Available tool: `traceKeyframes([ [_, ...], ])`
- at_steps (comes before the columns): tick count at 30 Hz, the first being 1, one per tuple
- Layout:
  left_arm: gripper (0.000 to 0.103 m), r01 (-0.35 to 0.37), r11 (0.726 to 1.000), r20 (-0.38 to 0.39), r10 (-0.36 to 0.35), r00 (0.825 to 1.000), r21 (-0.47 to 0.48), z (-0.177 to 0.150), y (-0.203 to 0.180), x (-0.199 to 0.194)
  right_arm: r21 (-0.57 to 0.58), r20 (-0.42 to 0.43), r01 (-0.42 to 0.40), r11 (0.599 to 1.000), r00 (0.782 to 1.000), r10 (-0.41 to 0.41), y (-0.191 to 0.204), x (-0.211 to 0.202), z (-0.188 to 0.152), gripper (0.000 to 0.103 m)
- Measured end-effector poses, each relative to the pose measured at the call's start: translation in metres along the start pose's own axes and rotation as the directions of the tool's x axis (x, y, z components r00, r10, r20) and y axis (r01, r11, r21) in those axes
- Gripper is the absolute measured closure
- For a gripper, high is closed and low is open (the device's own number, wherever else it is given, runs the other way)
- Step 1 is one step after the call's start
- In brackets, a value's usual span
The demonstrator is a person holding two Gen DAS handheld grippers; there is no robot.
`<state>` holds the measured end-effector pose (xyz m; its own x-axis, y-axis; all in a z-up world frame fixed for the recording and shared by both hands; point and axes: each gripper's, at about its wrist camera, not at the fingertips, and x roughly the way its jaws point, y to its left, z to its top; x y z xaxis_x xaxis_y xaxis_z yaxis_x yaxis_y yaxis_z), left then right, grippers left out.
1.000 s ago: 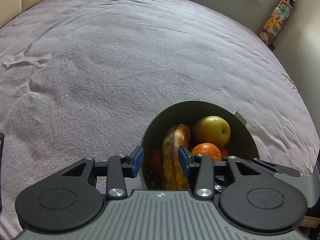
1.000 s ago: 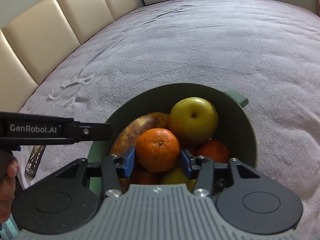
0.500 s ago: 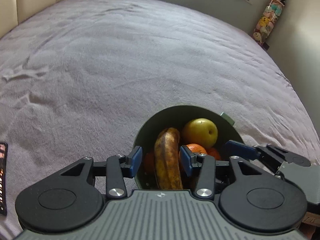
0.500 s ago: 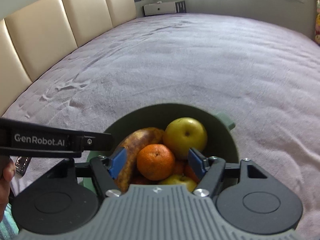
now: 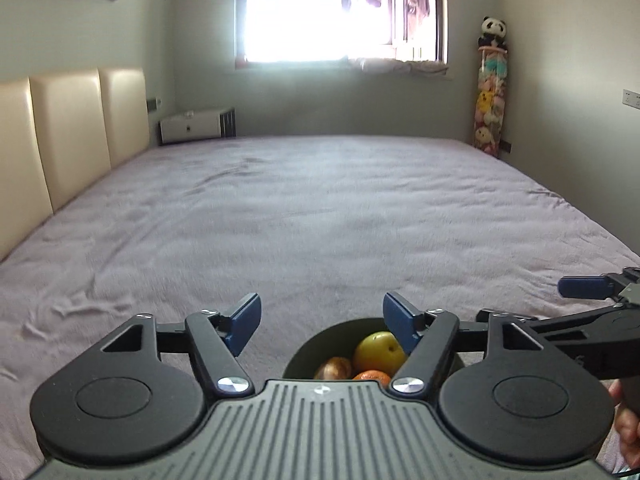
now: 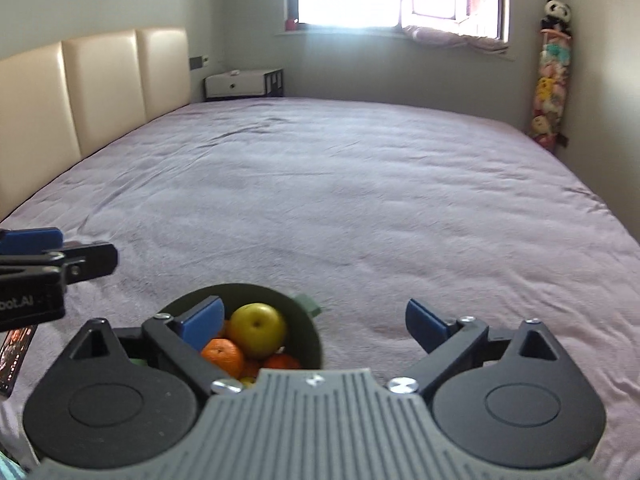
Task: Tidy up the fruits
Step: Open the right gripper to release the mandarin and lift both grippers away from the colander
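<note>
Green bowl point(image 6: 310, 344) sits on the lilac bedspread point(image 6: 360, 200) near the bed's edge, heaped with fruit: a yellow apple point(image 6: 258, 328) on top, an orange point(image 6: 222, 356) against it, another orange point(image 6: 282, 362) lower down, and a browned banana point(image 5: 334, 368) tucked along the side.

Both tools hang above it with nothing in them. The left gripper point(image 5: 320, 322) has its jaws spreading wide over bare blanket and the bowl's rim. The right gripper point(image 6: 314, 324) is opening too, its left pad just over the fruit, its right pad off to the side above the cover.

My worry is the pile itself. The apple rides high on round fruit, so a knock from a pad could roll it over the rim and onto the bed, maybe to the floor. The bowl stands on soft bedding, so a push on one side might tip it. A phone point(image 6: 14, 350) lies by the bed edge; a low left sweep could catch it.
</note>
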<state>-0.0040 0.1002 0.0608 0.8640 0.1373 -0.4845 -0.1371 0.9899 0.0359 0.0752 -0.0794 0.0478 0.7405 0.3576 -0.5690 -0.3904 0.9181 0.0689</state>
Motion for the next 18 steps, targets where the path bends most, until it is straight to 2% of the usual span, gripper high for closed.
traceKeyframes([
  [5, 0.014, -0.012, 0.999, 0.062, 0.010, 0.998, 0.036, -0.004, -0.011, -0.022, 0.013, 0.056, 0.039, 0.999, 0.998, -0.039, -0.014, -0.037, -0.011, 0.004],
  [10, 0.011, -0.032, 0.997, 0.066, 0.028, 0.997, 0.063, -0.015, -0.019, -0.029, 0.013, 0.085, 0.076, 0.997, 0.993, -0.077, -0.019, -0.061, -0.025, 0.004],
  [14, 0.009, -0.025, 0.999, 0.021, 0.024, 0.999, 0.047, -0.030, -0.025, -0.028, 0.022, 0.062, 0.088, 0.996, 0.994, -0.089, -0.022, -0.067, -0.039, 0.004],
  [18, 0.009, -0.032, 0.999, -0.064, 0.034, 0.997, 0.026, -0.044, -0.028, -0.015, 0.029, -0.008, 0.112, 0.993, 0.994, -0.112, -0.023, -0.058, -0.052, 0.004],
])
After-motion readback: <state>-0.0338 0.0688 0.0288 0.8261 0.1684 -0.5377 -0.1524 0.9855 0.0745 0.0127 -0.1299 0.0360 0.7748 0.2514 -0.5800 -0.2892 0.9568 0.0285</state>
